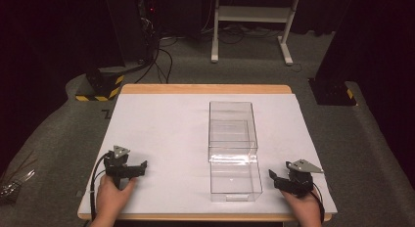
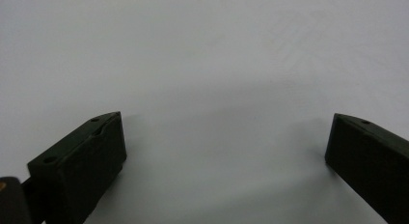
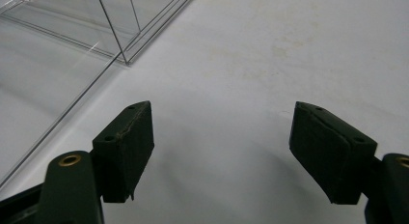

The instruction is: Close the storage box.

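Note:
A clear plastic box (image 1: 233, 124) stands on the white table cover (image 1: 166, 129), right of the middle. Its clear drawer (image 1: 236, 180) is pulled out toward the front edge and looks empty. My left gripper (image 1: 139, 169) rests at the front left, held by a hand, well apart from the box. In the left gripper view it (image 2: 224, 137) is open over bare white surface. My right gripper (image 1: 275, 180) sits just right of the drawer, also held by a hand. In the right gripper view it (image 3: 222, 122) is open, with the box's corner (image 3: 120, 45) ahead to the left.
The wooden table edge (image 1: 205, 88) runs along the back. Beyond it lie grey carpet, dark cables (image 1: 164, 56), a white frame's legs (image 1: 286, 46), a black-and-yellow striped base (image 1: 100, 87) at back left and a black base (image 1: 333, 92) at back right.

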